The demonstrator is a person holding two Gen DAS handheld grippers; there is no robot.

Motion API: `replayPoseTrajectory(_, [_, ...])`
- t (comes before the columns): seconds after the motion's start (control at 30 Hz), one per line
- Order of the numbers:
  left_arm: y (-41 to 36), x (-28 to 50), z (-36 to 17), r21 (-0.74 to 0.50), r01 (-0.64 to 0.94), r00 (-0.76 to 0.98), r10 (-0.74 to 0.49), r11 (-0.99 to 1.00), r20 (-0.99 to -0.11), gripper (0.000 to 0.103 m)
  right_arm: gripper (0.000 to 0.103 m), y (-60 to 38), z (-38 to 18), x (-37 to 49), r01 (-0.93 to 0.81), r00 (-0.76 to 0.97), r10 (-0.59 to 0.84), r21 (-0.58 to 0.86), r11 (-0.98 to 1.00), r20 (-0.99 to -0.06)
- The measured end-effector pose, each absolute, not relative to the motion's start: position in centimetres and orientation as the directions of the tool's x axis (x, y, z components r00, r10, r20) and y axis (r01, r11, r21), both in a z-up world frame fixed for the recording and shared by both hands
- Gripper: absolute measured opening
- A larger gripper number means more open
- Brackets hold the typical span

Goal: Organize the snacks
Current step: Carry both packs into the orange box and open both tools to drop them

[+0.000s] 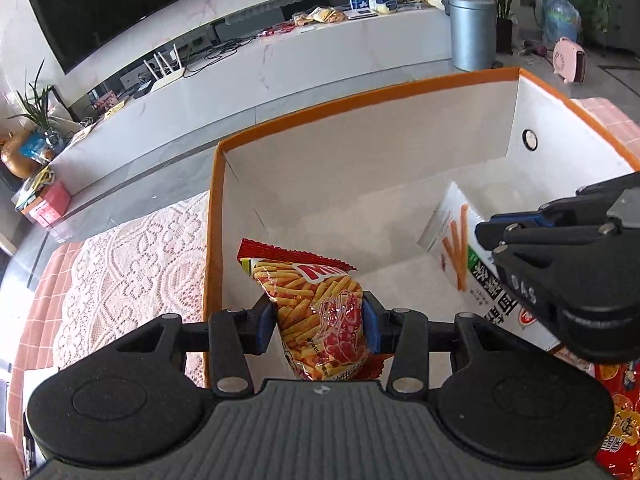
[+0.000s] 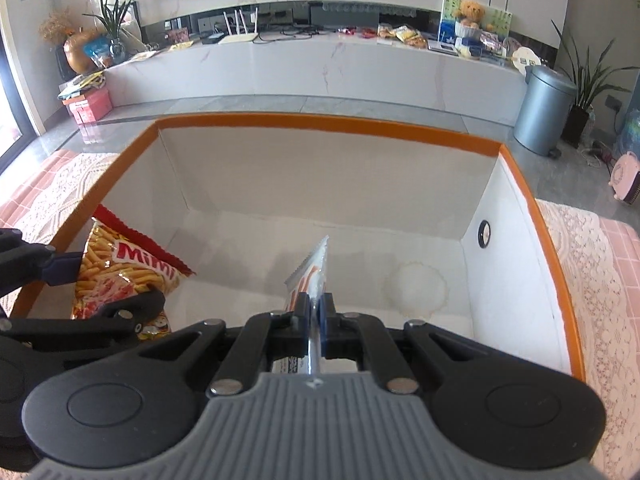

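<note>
A lace-covered worktop carries an orange-rimmed box. Inside it, the left gripper pinches a red Mimi bag. The right gripper has its jaws pressed on a white snack packet.

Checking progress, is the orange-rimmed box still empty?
Empty on its floor: the box shows bare white bottom; both snack bags, red and white, hang inside it, still clamped in jaws.
</note>
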State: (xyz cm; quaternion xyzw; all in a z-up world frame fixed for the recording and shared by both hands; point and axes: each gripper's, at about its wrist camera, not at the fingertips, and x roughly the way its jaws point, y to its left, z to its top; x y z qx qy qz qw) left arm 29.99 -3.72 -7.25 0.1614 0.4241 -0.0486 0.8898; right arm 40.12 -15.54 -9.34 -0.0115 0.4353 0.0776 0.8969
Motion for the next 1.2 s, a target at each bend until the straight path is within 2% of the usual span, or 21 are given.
replayPoseTrajectory(0.17, [-3.3, 30.0, -7.0, 0.217, 0.192, 0.627, 0.05, 0.957, -0.777, 0.052, 0.0, -15.2, -9.5, 40.4, -0.143, 0.591, 0.112, 0.033, 0.989, -0.799])
replayPoseTrajectory(0.37, [-3.2, 29.5, -6.5, 0.249, 0.172, 0.645, 0.082, 0.953, -0.76, 0.059, 0.001, -15.0, -9.7, 40.5, -0.154, 0.558, 0.089, 0.002, 0.988, -0.825])
replayPoseTrajectory(0.47, [-3.5, 28.8, -6.0, 0.259, 0.163, 0.671, 0.085, 0.952, -0.737, 0.066, 0.001, -14.8, -9.6, 40.5, -0.156, 0.554, 0.079, -0.01, 0.988, -0.829])
replayPoseTrajectory(0.53, [-3.6, 28.4, -5.7, 0.273, 0.163, 0.689, 0.089, 0.948, -0.719, 0.075, 0.001, -14.7, -9.6, 40.5, -0.157, 0.551, 0.077, -0.012, 0.988, -0.831])
replayPoseTrajectory(0.87, [-3.5, 26.2, -4.2, 0.323, 0.163, 0.732, 0.106, 0.932, -0.673, 0.077, 0.007, -14.0, -9.0, 40.1, -0.159, 0.544, 0.048, -0.047, 0.986, -0.838])
replayPoseTrajectory(0.93, [-3.2, 25.6, -3.7, 0.319, 0.142, 0.742, 0.112, 0.937, -0.661, 0.078, 0.011, -13.9, -8.7, 39.9, -0.16, 0.548, 0.045, -0.052, 0.986, -0.835])
replayPoseTrajectory(1.0, [-2.8, 25.1, -3.3, 0.309, 0.127, 0.748, 0.113, 0.943, -0.654, 0.079, 0.029, -13.7, -8.3, 39.8, -0.16, 0.553, 0.036, -0.064, 0.985, -0.833])
replayPoseTrajectory(1.13, [-2.4, 24.0, -2.3, 0.288, 0.112, 0.753, 0.108, 0.951, -0.649, 0.079, 0.035, -13.9, -7.3, 39.2, -0.155, 0.571, 0.031, -0.07, 0.985, -0.821])
replayPoseTrajectory(1.2, [-2.3, 23.3, -1.7, 0.281, 0.109, 0.759, 0.102, 0.954, -0.643, 0.079, 0.044, -14.0, -6.5, 38.7, -0.15, 0.587, 0.022, -0.082, 0.985, -0.809])
